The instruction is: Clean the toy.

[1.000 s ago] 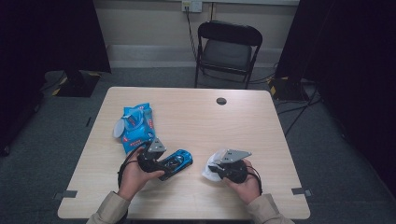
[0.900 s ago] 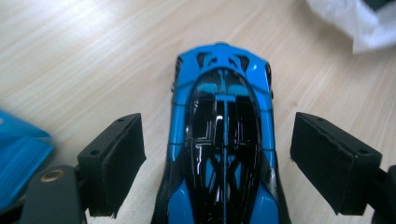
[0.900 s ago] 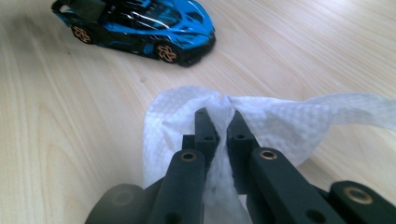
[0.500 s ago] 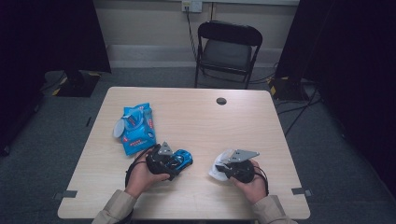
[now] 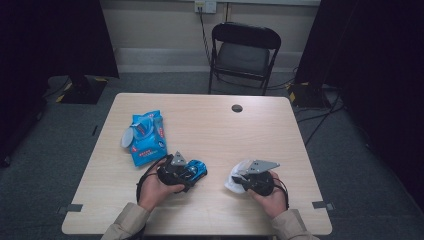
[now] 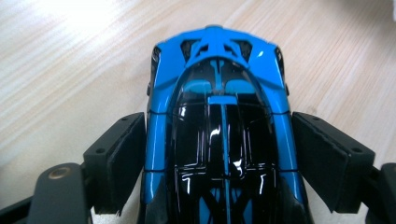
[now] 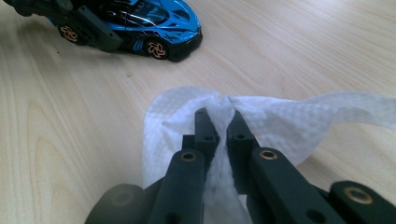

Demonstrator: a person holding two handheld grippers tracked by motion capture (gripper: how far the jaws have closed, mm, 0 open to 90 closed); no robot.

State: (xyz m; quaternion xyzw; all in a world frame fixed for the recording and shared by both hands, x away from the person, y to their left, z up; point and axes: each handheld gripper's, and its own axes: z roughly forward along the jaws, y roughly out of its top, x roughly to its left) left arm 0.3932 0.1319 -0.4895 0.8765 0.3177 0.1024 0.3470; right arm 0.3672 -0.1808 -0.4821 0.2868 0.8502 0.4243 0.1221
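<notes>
The pale wood worktop (image 5: 210,125) sits in a dark room with a folding chair (image 5: 243,52) behind it, and you are working at its near edge. Closest to you, your right gripper (image 7: 219,122) has its fingers (image 7: 205,128) clenched tight on a bunched white wipe (image 7: 280,123), the cloth pinched in a ridge between them and spilling out on both sides onto the wood. A little further in and to the left, your left gripper (image 6: 217,154) straddles the blue and black toy car (image 6: 218,121): the fingers stand at either flank of the body, the left one about touching, the right one with a thin gap, so the car is released rather than firmly grasped, and it rests on the worktop on its wheels. Beyond the car lies the blue wipes pack (image 5: 146,136), well apart from both hands. The risk from here is the car itself: its glossy, tapering sides give the fingers little to bite on, so if you wipe without firmly closing on it, the wheels could let it roll or squirt forward. The loose trailing wipe could also snag under the car or drag across the wood.
</notes>
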